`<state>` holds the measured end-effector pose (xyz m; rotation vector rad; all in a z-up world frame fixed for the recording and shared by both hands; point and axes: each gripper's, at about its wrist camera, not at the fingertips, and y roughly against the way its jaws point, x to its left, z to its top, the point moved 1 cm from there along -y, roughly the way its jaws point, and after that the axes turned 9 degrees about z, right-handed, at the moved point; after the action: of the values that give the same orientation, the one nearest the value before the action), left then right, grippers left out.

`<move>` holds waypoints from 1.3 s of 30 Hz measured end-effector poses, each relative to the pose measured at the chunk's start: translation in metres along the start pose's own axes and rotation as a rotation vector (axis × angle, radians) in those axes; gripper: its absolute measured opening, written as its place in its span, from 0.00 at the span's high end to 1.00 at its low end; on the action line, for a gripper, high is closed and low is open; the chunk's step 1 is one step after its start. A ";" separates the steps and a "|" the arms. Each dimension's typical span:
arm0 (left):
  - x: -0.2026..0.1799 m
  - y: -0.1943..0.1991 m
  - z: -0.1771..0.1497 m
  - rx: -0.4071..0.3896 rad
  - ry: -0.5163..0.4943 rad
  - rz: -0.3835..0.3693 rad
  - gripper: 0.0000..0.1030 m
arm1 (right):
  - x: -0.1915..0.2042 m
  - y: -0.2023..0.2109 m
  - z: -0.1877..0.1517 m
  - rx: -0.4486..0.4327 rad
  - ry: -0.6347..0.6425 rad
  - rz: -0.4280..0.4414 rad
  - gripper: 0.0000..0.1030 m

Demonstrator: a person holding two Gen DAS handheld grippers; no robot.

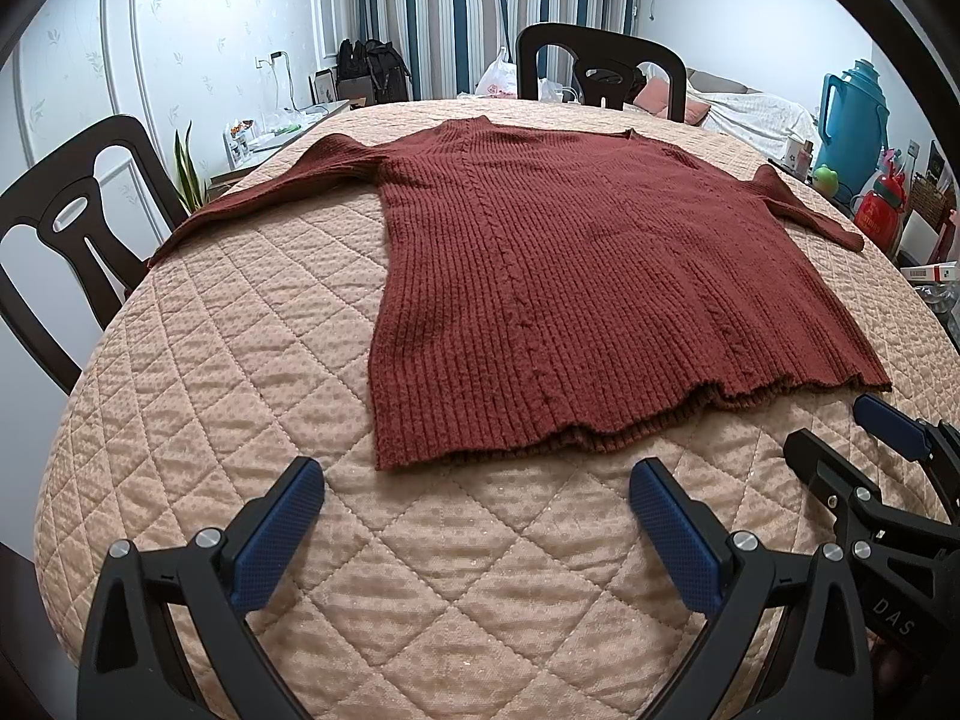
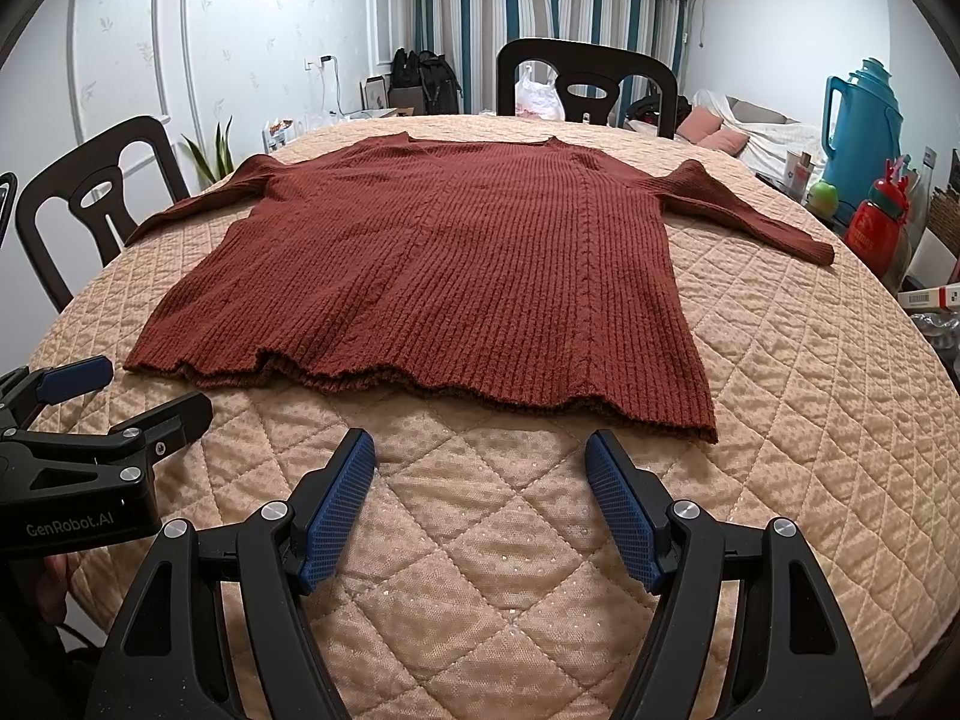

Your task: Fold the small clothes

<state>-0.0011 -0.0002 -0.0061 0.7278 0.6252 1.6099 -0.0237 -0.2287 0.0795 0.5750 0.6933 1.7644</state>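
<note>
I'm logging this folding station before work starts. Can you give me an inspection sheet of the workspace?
Surface: round table under a quilted beige cover, lying smooth.
Job's things: rust-red knit sweater spread flat, sleeves out to both sides, hem nearest the grippers.
Clutter: teal thermos, red bottle and boxes at the table's right edge.
Grippers: left gripper and right gripper both open, short of the hem, holding nothing.
Cables: one hanging from a wall socket.
Surroundings: dark chairs, striped curtains, sofa.
</note>
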 end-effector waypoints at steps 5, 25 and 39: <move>0.000 0.000 0.000 0.000 0.000 0.000 0.00 | 0.000 0.000 0.000 -0.001 0.000 0.000 0.29; 0.000 0.000 -0.001 -0.001 0.000 -0.001 0.00 | 0.000 0.000 0.000 -0.002 0.000 0.000 0.29; 0.001 0.001 -0.002 0.003 0.002 -0.007 0.00 | 0.001 -0.001 -0.004 0.000 0.002 0.001 0.29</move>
<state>-0.0034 0.0007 -0.0062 0.7251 0.6309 1.6041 -0.0261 -0.2280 0.0765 0.5731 0.6948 1.7660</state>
